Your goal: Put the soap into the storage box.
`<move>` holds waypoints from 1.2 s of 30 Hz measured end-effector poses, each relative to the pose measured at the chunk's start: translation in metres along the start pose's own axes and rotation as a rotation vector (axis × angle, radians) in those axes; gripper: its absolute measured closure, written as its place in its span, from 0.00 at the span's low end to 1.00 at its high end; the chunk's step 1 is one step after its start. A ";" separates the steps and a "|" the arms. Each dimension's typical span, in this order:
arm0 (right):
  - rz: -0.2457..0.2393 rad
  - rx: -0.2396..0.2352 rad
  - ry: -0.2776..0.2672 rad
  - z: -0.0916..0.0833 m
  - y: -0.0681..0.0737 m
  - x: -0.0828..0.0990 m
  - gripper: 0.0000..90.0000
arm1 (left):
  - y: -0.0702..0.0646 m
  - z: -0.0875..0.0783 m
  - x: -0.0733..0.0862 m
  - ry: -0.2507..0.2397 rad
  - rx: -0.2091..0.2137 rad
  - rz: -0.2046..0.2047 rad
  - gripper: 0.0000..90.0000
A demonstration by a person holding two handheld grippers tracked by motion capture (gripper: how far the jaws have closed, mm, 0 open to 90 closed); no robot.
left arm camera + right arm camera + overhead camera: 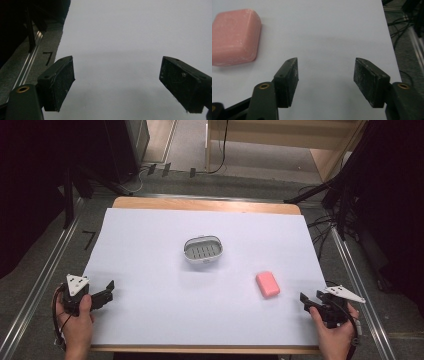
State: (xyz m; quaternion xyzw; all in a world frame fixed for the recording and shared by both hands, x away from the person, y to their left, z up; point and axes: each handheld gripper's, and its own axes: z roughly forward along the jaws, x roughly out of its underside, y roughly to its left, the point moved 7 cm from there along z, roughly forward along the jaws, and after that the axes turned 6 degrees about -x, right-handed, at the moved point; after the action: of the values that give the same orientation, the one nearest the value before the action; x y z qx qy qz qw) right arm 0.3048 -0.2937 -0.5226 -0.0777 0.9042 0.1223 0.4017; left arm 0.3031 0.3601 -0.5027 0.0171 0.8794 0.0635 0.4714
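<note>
A pink bar of soap (267, 284) lies on the white sheet, right of centre. It shows again at the upper left of the right gripper view (234, 37), untouched. A small oval soap dish (203, 249) with a grey slotted insert stands empty near the middle. My right gripper (306, 301) rests at the front right corner, right of the soap; its jaws (326, 65) stand apart with bare sheet between them. My left gripper (109, 290) sits at the front left, open wide (116, 67) over bare sheet, far from both objects.
The white sheet (150, 250) covers most of the wooden table. Metal rails (45, 280) run along both sides, with cables on the floor at the right (325, 230). Dark stands and a wooden shelf stand beyond the far edge.
</note>
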 end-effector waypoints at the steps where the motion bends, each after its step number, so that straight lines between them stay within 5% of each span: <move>1: 0.000 0.000 0.000 0.000 0.000 0.000 0.41 | 0.000 0.000 0.000 0.000 0.000 0.000 0.15; 3: -0.012 0.018 0.015 0.001 0.004 -0.001 0.39 | 0.000 0.000 0.000 0.006 -0.002 0.001 0.15; 6: 0.009 -0.024 0.026 0.002 0.010 -0.002 0.34 | 0.000 0.001 0.000 0.004 -0.003 0.002 0.15; 14: -0.001 -0.042 0.120 0.005 0.023 -0.005 0.24 | -0.001 -0.001 0.000 -0.007 -0.009 0.016 0.15; 36: -0.017 -0.084 0.249 0.016 0.049 -0.023 0.16 | -0.002 -0.001 0.000 -0.010 -0.001 0.026 0.15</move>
State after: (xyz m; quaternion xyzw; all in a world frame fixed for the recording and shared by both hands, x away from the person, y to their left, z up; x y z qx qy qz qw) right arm 0.3199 -0.2409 -0.5084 -0.1169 0.9404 0.1461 0.2839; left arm 0.3022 0.3580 -0.5024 0.0284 0.8768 0.0700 0.4749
